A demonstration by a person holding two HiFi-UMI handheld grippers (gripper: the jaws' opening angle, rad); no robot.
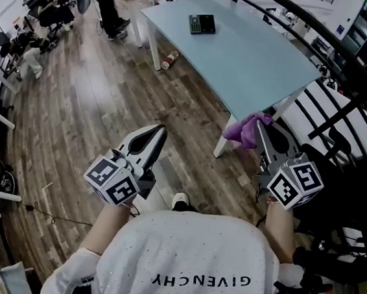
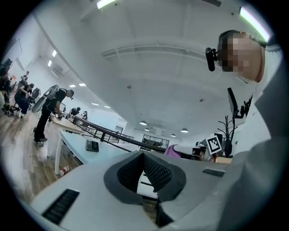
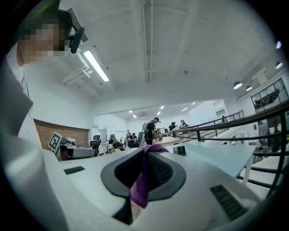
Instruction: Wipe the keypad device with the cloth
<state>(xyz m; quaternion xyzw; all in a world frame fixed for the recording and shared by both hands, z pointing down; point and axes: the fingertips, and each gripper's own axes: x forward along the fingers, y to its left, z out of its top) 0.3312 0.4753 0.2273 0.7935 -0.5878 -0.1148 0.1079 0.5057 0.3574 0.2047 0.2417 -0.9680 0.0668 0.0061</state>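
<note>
The keypad device (image 1: pixel 201 24) is a dark flat unit with a small screen, lying at the far end of the pale blue table (image 1: pixel 245 58). My right gripper (image 1: pixel 261 129) is shut on the purple cloth (image 1: pixel 246 128), held in the air just off the table's near corner. In the right gripper view the cloth (image 3: pixel 143 180) hangs between the pads, with the keypad device (image 3: pixel 181 150) far ahead. My left gripper (image 1: pixel 155 132) is shut and holds nothing, over the wooden floor left of the table. The left gripper view shows the keypad device (image 2: pixel 92 145) and the cloth (image 2: pixel 173 150) in the distance.
A bottle (image 1: pixel 170 59) lies on the floor by the table's white leg. A black railing (image 1: pixel 347 75) runs along the table's right side. A person (image 1: pixel 111 2) stands at another desk beyond the table. Office chairs (image 1: pixel 50 15) stand at the left.
</note>
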